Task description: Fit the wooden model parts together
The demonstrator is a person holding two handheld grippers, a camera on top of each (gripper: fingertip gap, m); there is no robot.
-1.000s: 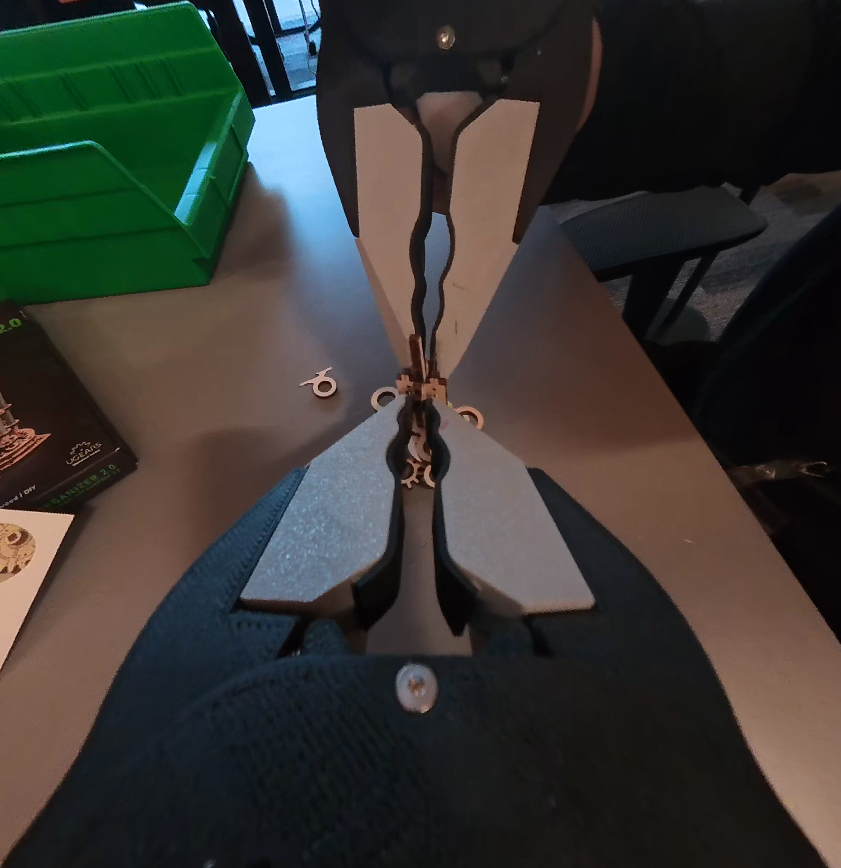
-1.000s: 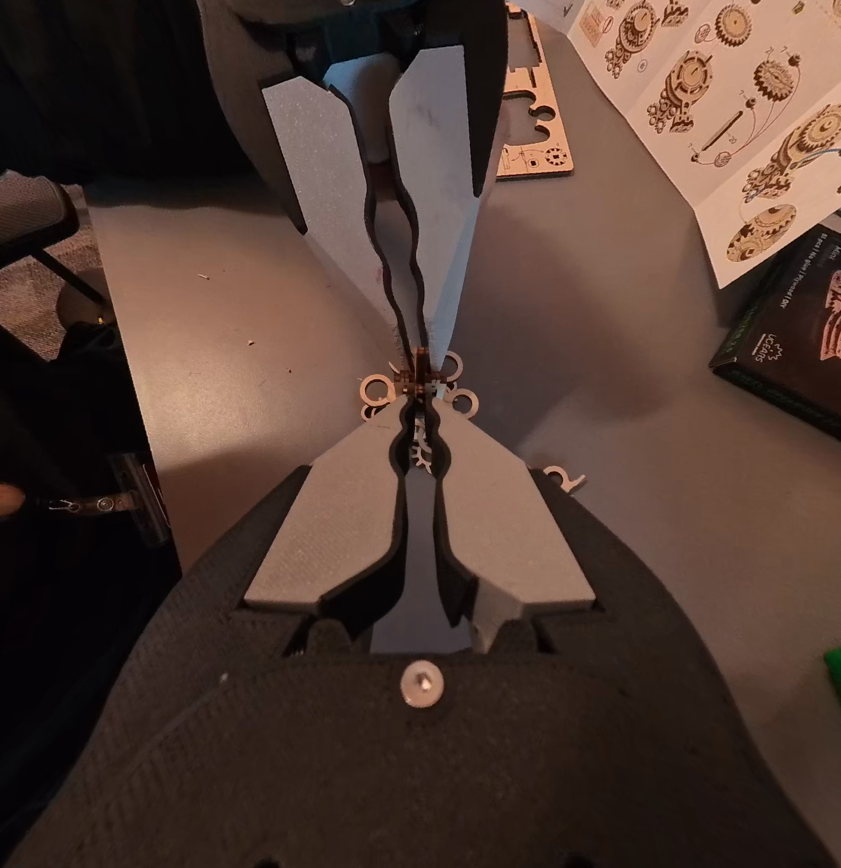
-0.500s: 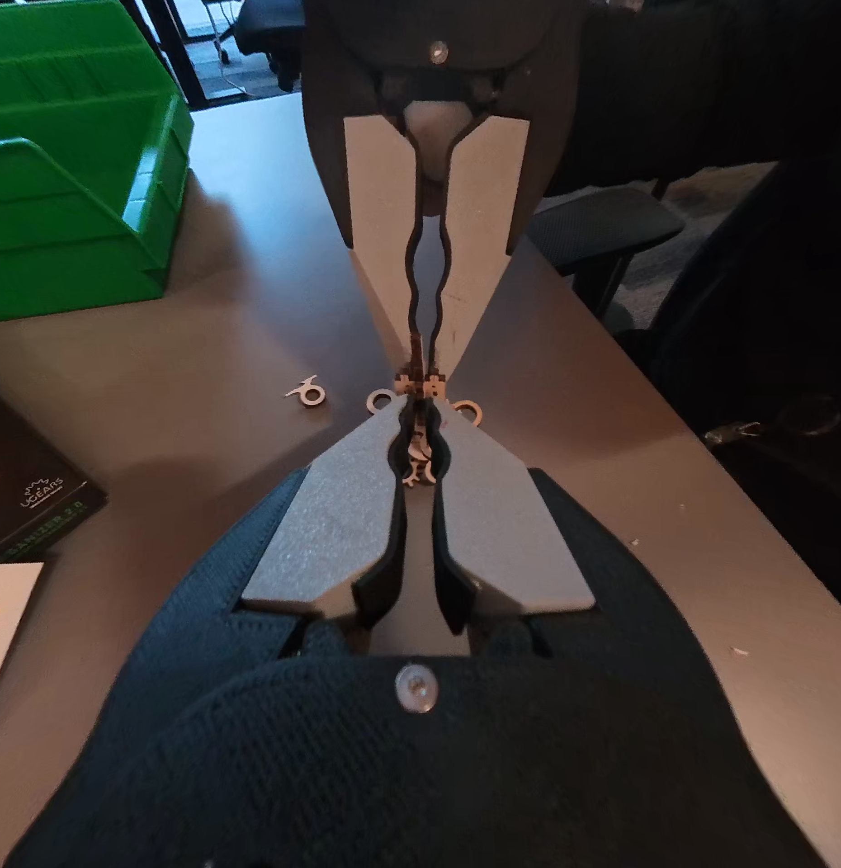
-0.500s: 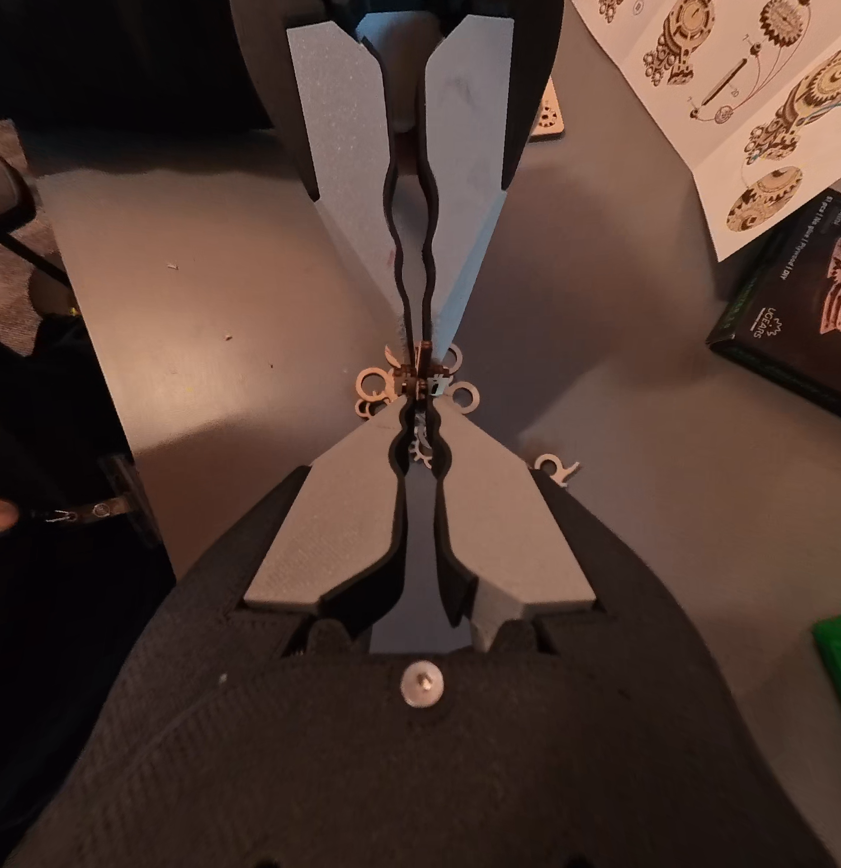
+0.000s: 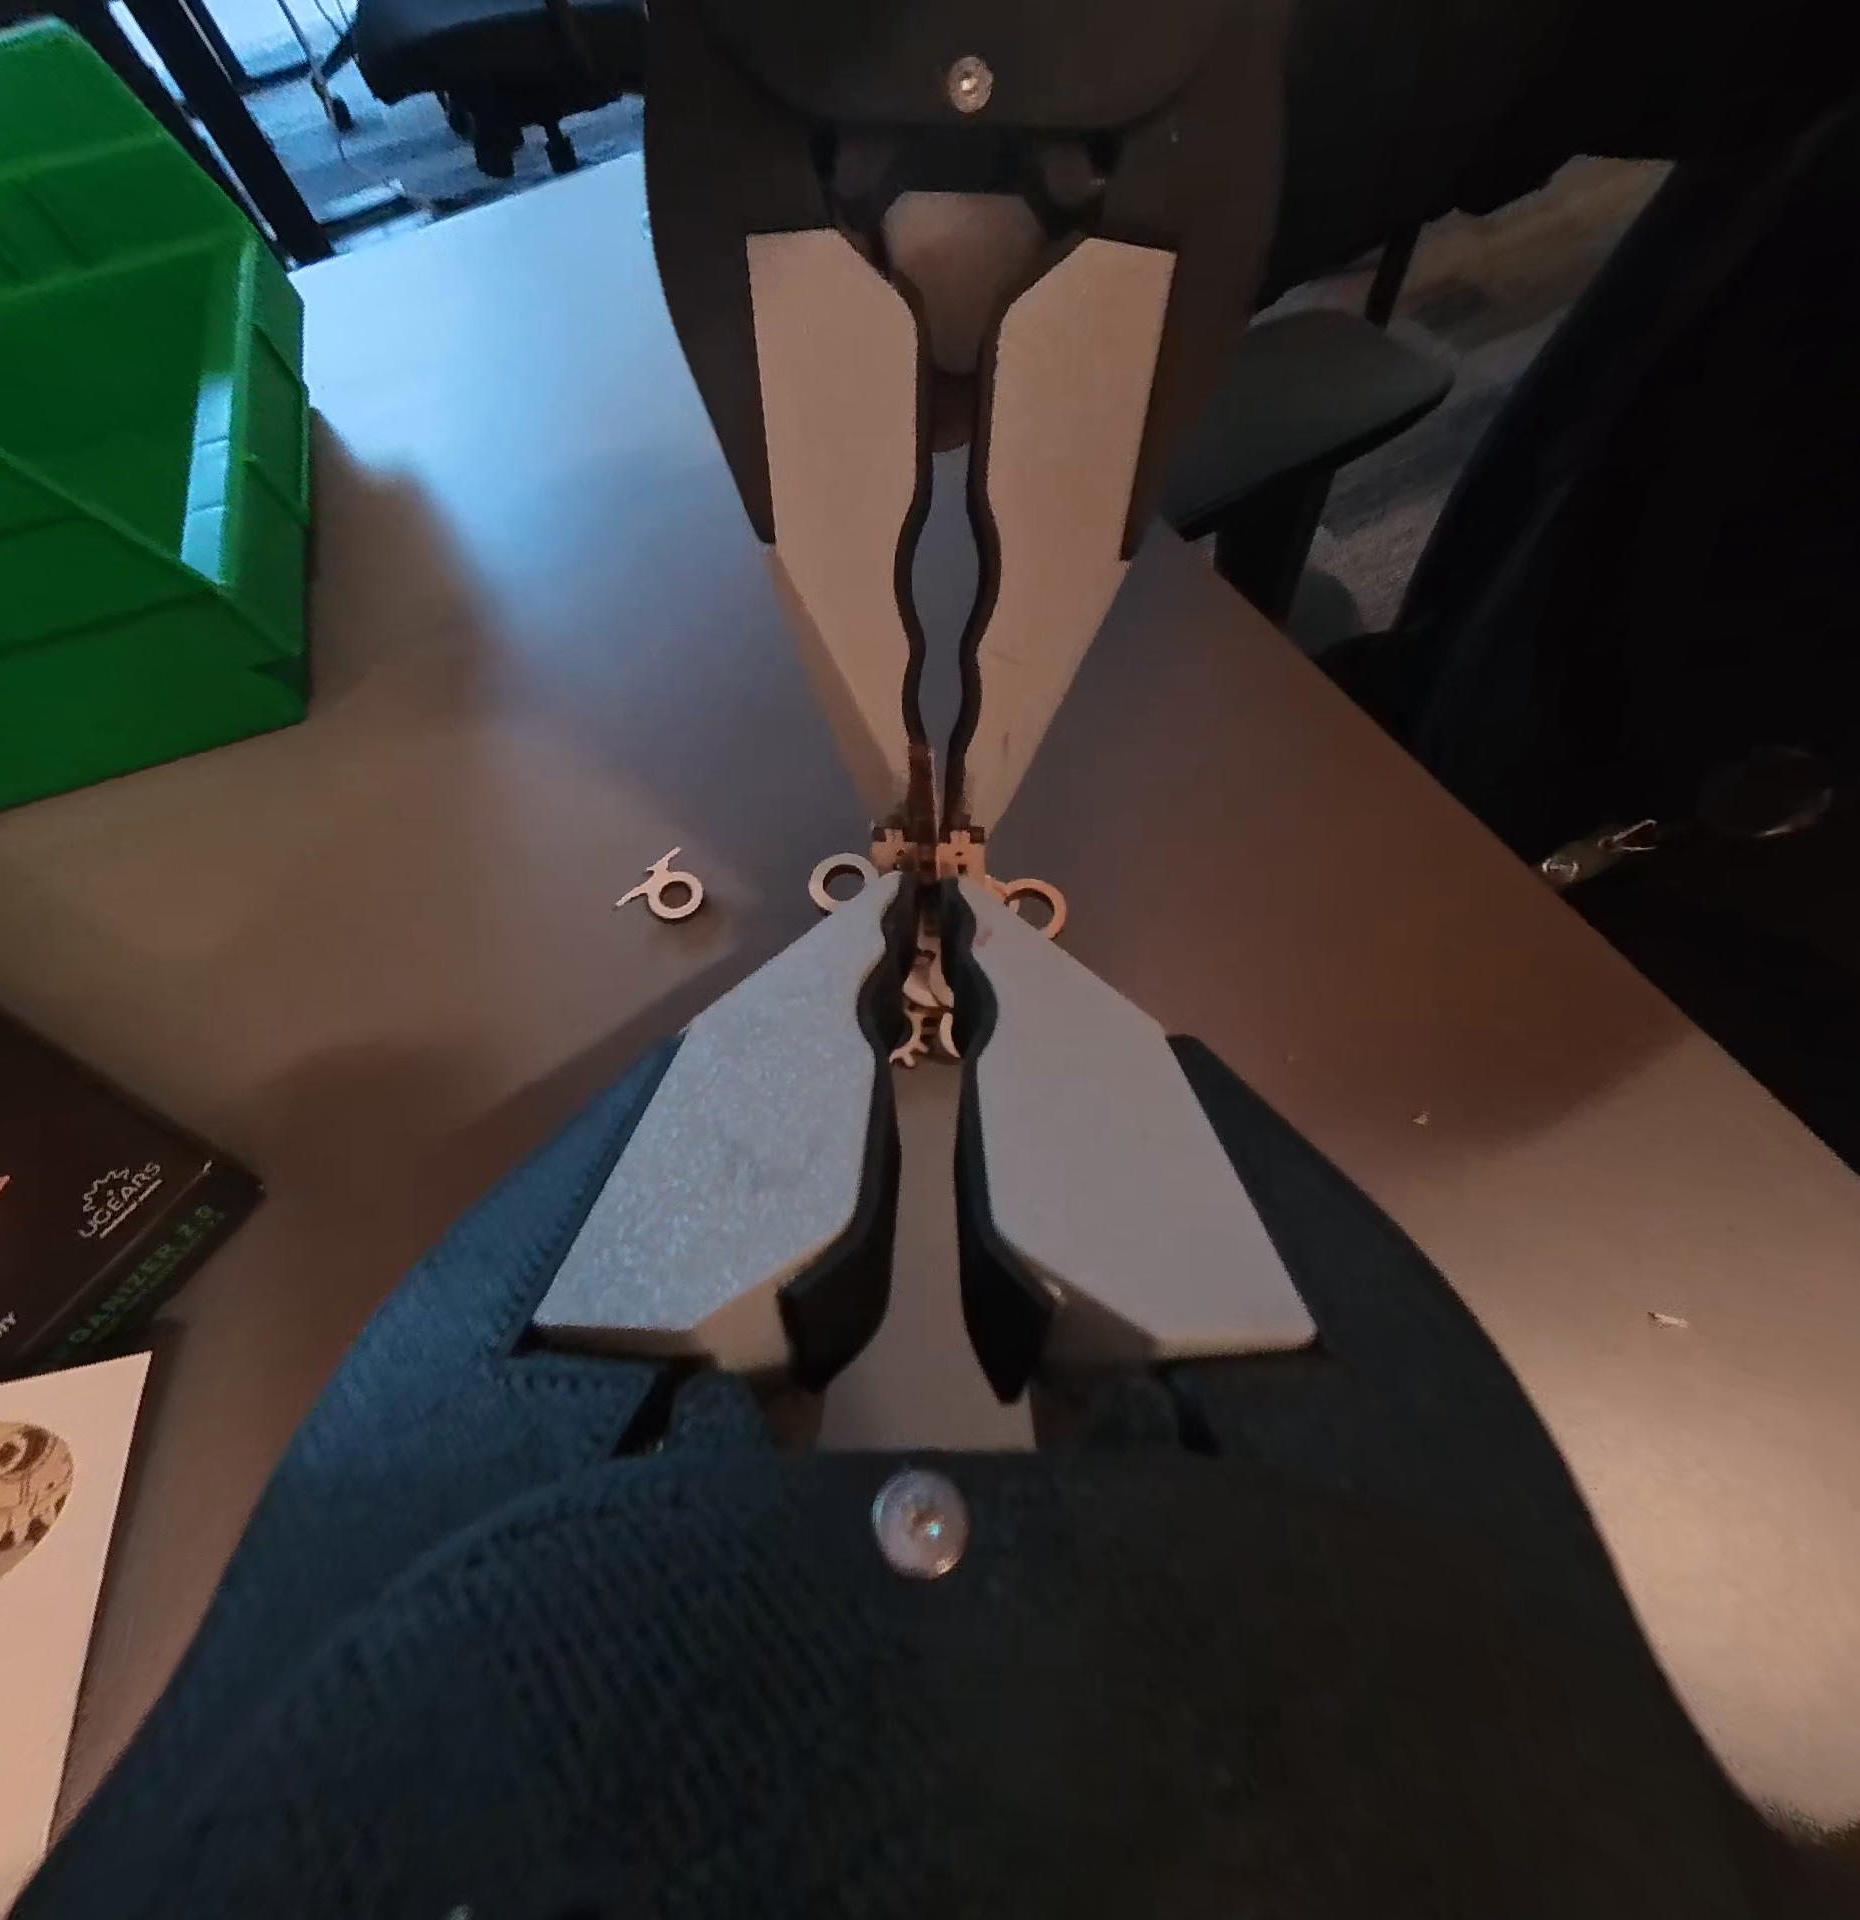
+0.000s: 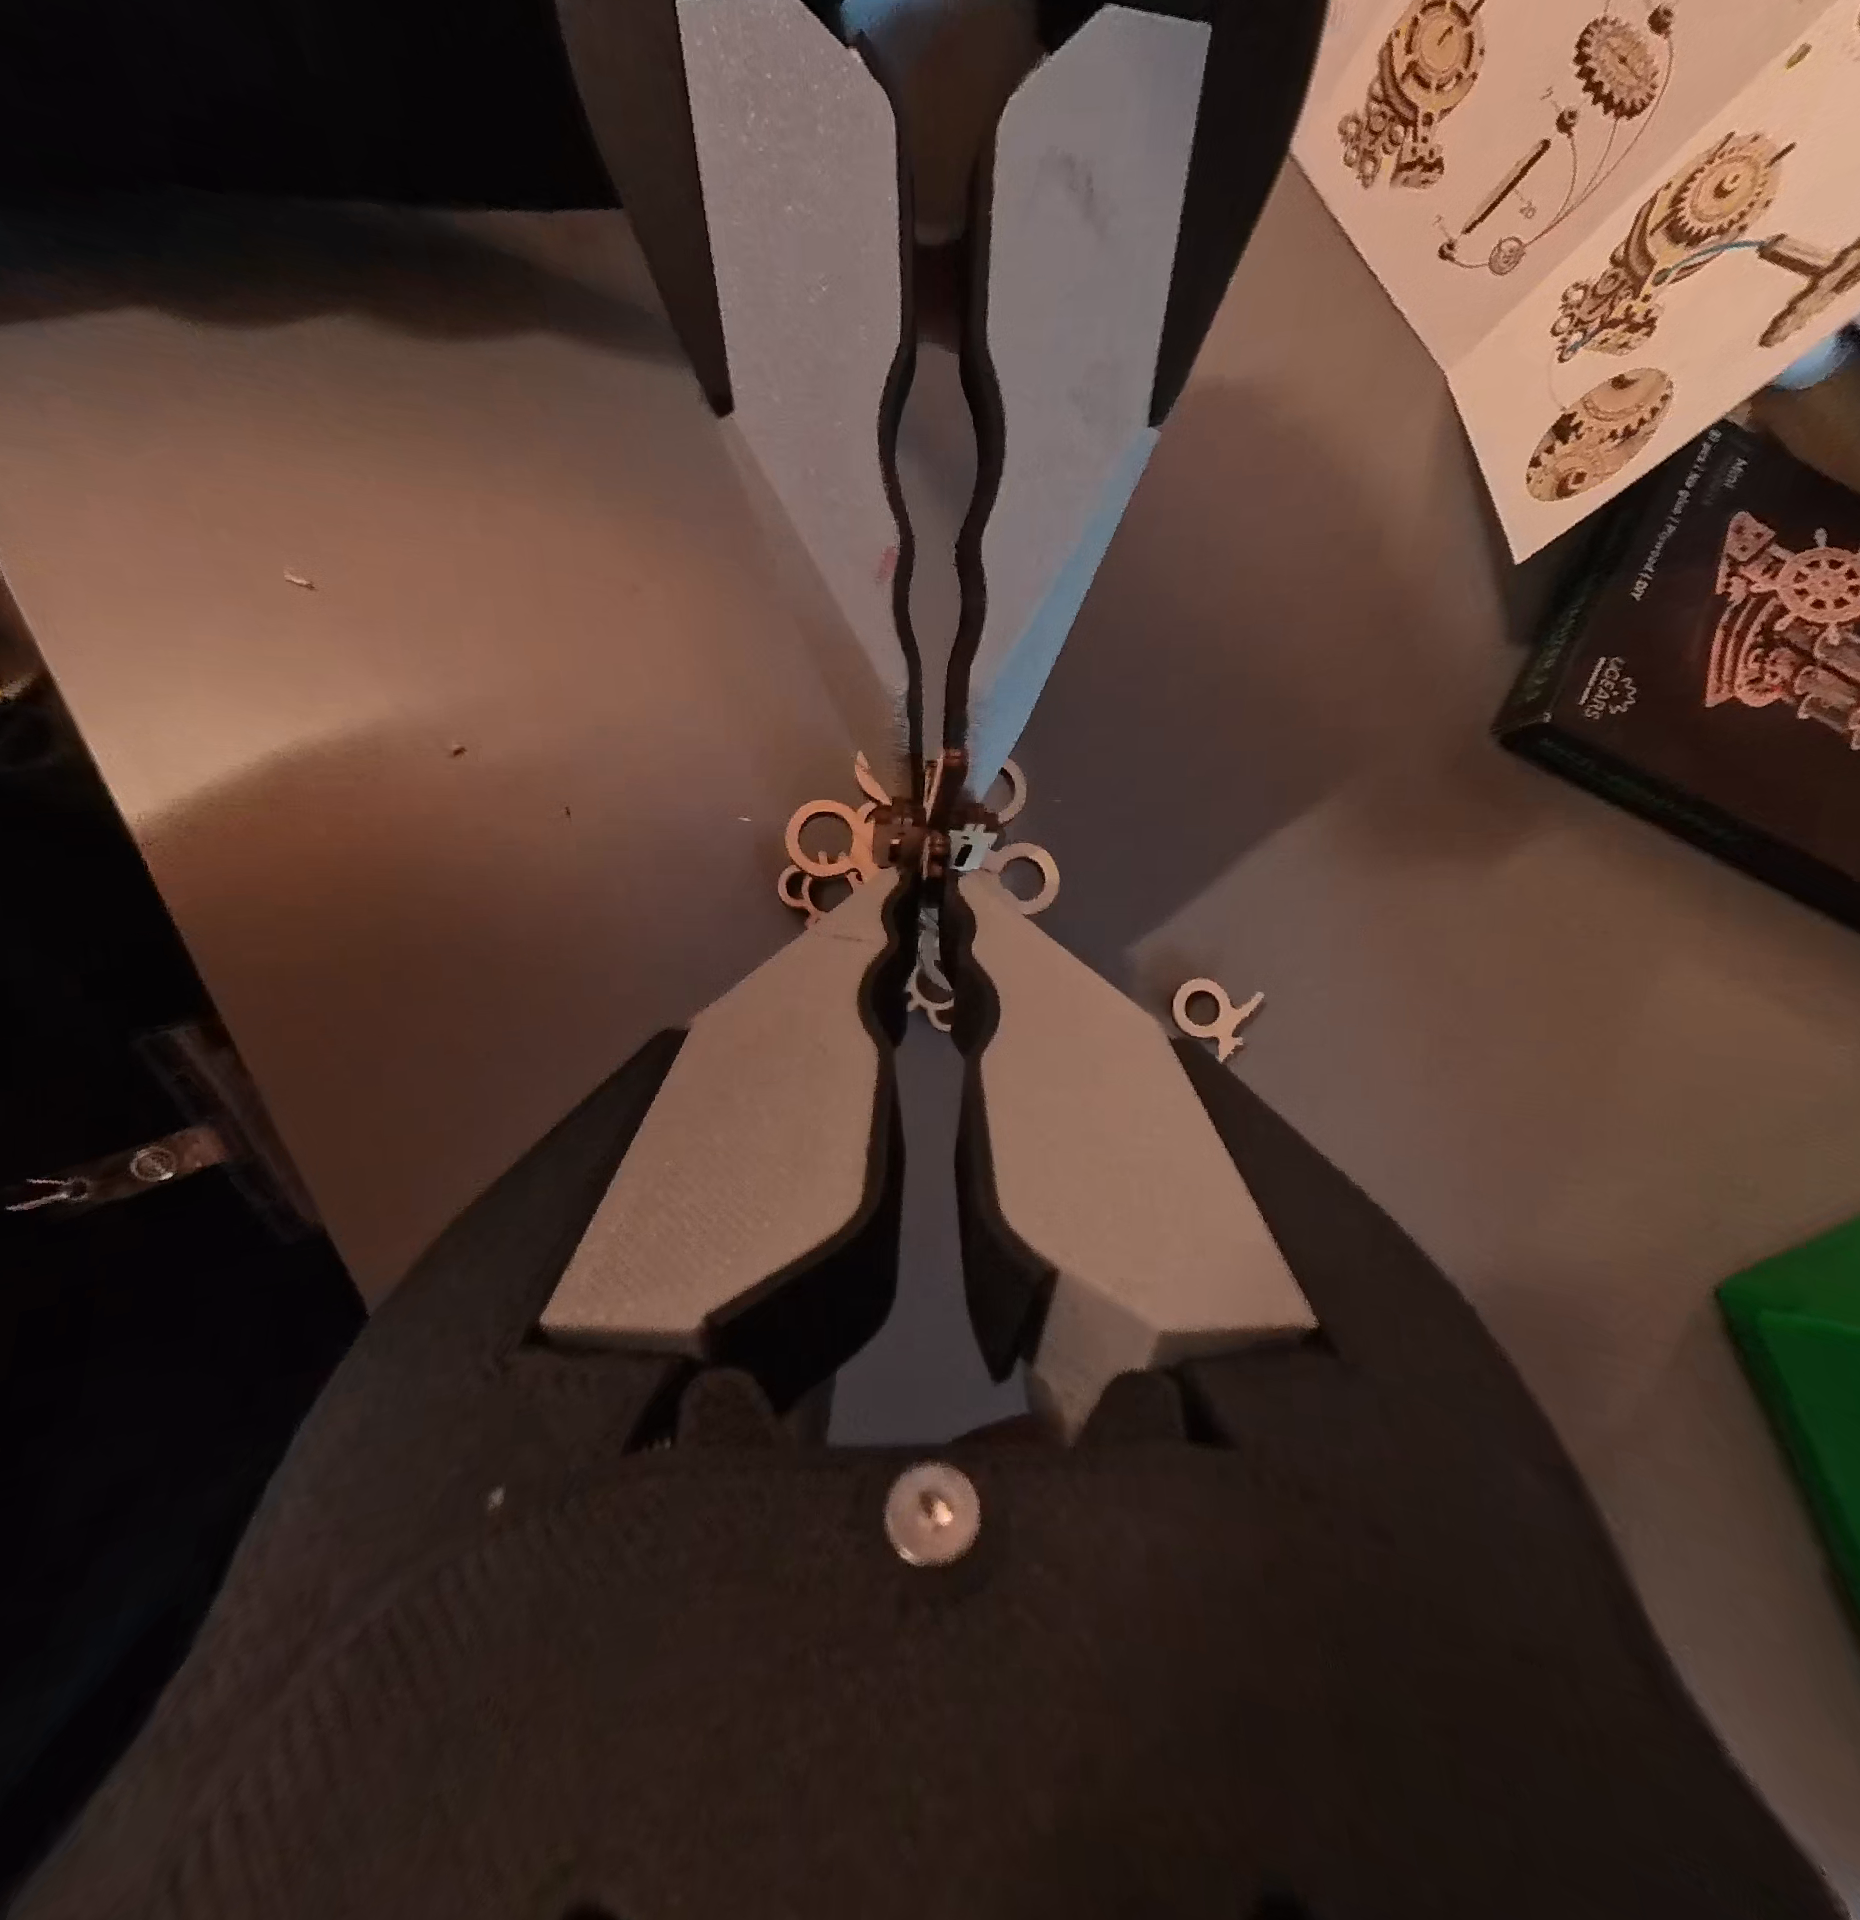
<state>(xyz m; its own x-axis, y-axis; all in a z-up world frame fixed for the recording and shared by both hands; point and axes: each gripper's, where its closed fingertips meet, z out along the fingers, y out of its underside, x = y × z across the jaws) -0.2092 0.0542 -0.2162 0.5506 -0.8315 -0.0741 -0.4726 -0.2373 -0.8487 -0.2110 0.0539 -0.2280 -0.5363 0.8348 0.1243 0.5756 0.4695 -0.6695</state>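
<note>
Both grippers meet tip to tip over the grey table (image 5: 490,831). My left gripper (image 5: 928,888) is shut on a small wooden part (image 5: 895,850). My right gripper (image 6: 926,883) is shut on another small wooden part (image 6: 970,844). The two parts touch between the fingertips. How they join is too small to tell. In the left wrist view the right gripper (image 5: 931,790) comes in from the top. In the right wrist view the left gripper (image 6: 936,764) comes in from the top. Loose wooden ring pieces (image 5: 666,888) (image 6: 822,842) lie on the table below and beside the tips.
A green bin (image 5: 105,416) stands at the left of the left wrist view. A dark box (image 6: 1736,707) and an instruction sheet (image 6: 1528,208) lie at the right of the right wrist view. A black chair (image 5: 1310,416) stands past the table's edge. Left and right tips are no more than a few centimetres apart.
The two grippers have swung into a straighter head-on line and drawn closer in both views. Both stay shut on their parts, which stay pressed together.
</note>
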